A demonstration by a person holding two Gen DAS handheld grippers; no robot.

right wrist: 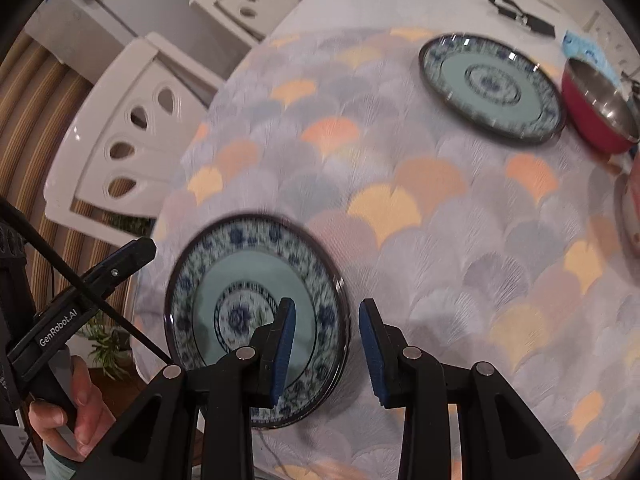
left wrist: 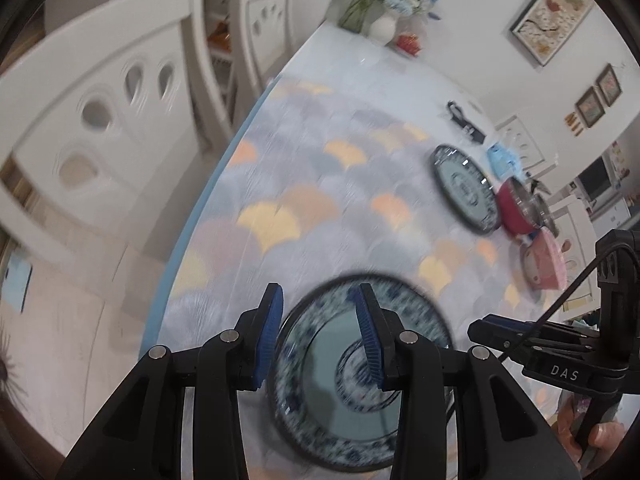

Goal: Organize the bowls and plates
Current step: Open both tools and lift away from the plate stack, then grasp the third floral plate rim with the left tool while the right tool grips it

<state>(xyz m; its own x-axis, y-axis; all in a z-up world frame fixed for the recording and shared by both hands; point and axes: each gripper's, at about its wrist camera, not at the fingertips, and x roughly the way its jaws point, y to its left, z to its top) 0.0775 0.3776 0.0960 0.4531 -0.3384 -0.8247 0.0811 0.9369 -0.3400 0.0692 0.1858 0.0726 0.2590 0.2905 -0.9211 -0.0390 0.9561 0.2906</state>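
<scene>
A blue-and-white patterned plate lies on the table's near edge; it also shows in the right wrist view. My left gripper is open, its fingers straddling the plate's left rim from above. My right gripper is open over the plate's right rim. A second matching plate lies farther back. Beside it stand a red bowl with a steel inside and a pink cartoon-face bowl, whose edge shows at the right in the right wrist view.
A scalloped pastel tablecloth covers the round table. White chairs stand at its left. A black gadget, a blue packet and a flower vase sit at the back.
</scene>
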